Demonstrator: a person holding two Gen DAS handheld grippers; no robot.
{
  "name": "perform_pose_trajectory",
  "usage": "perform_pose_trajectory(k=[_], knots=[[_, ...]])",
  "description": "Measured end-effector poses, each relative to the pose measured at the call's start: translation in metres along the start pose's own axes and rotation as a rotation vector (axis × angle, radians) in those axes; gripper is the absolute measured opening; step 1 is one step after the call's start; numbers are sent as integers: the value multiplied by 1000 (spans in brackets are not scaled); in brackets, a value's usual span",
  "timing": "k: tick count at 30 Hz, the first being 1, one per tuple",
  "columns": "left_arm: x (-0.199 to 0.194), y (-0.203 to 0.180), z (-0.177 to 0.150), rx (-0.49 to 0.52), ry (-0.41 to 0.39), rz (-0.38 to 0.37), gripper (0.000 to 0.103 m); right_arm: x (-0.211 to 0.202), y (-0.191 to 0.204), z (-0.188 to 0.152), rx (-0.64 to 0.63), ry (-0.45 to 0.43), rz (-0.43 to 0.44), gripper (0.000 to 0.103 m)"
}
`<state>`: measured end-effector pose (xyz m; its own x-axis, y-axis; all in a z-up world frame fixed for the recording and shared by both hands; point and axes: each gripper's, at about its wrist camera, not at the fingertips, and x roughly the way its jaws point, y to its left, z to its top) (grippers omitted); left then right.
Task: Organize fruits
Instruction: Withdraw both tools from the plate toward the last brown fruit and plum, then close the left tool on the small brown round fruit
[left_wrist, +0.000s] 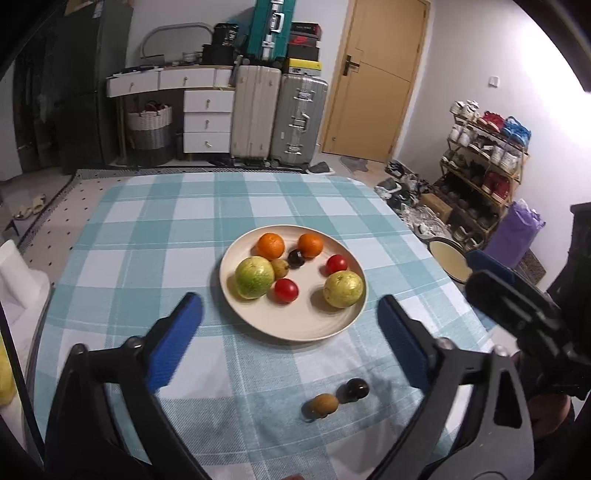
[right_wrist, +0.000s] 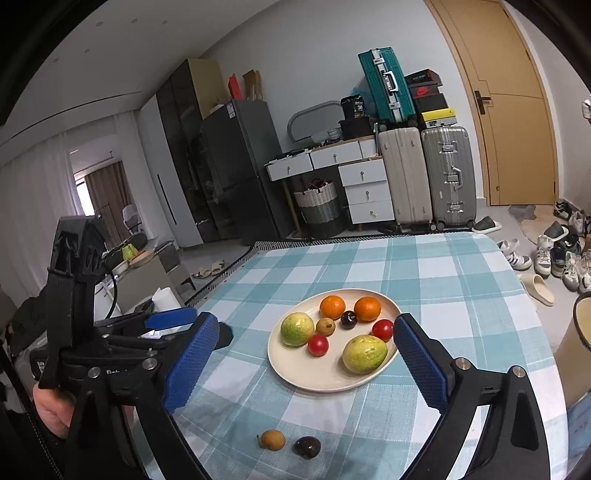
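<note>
A cream plate (left_wrist: 295, 330) sits mid-table on the blue checked cloth. It holds two oranges (left_wrist: 271, 245), two green guavas (left_wrist: 254, 277), two red tomatoes (left_wrist: 286, 290), a small brown fruit (left_wrist: 280, 267) and a dark fruit (left_wrist: 296, 257). Nearer to me, loose on the cloth, lie another small brown fruit (left_wrist: 324, 403) and a dark fruit (left_wrist: 356, 389), side by side. My left gripper (left_wrist: 290, 301) is open above the near cloth with nothing between its pads. My right gripper (right_wrist: 306, 321) is also open and empty, just right of the left one.
A second cream dish (left_wrist: 448, 262) sits at the table's right edge. Beyond the far edge stand suitcases (left_wrist: 279, 114), a white drawer unit (left_wrist: 208, 120) and a door. A shoe rack (left_wrist: 480, 158) and loose shoes fill the floor on the right.
</note>
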<state>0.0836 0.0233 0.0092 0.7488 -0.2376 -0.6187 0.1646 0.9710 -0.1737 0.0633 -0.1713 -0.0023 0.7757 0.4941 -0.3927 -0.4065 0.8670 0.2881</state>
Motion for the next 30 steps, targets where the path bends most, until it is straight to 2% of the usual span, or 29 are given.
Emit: perform_pose_trajectory(k=[10, 20, 24, 30], knots=[[5, 12, -29, -28, 41, 10, 102, -13, -9, -12, 34, -14, -29, 101], [43, 11, -64, -3, 147, -41, 102, 7, -18, -50, 95, 85, -30, 102], [58, 8, -76, 12, 194, -101, 102, 11, -24, -59, 107, 107, -41, 102], [76, 2, -92, 45, 251, -79, 102, 14, -35, -65, 120, 123, -60, 102]])
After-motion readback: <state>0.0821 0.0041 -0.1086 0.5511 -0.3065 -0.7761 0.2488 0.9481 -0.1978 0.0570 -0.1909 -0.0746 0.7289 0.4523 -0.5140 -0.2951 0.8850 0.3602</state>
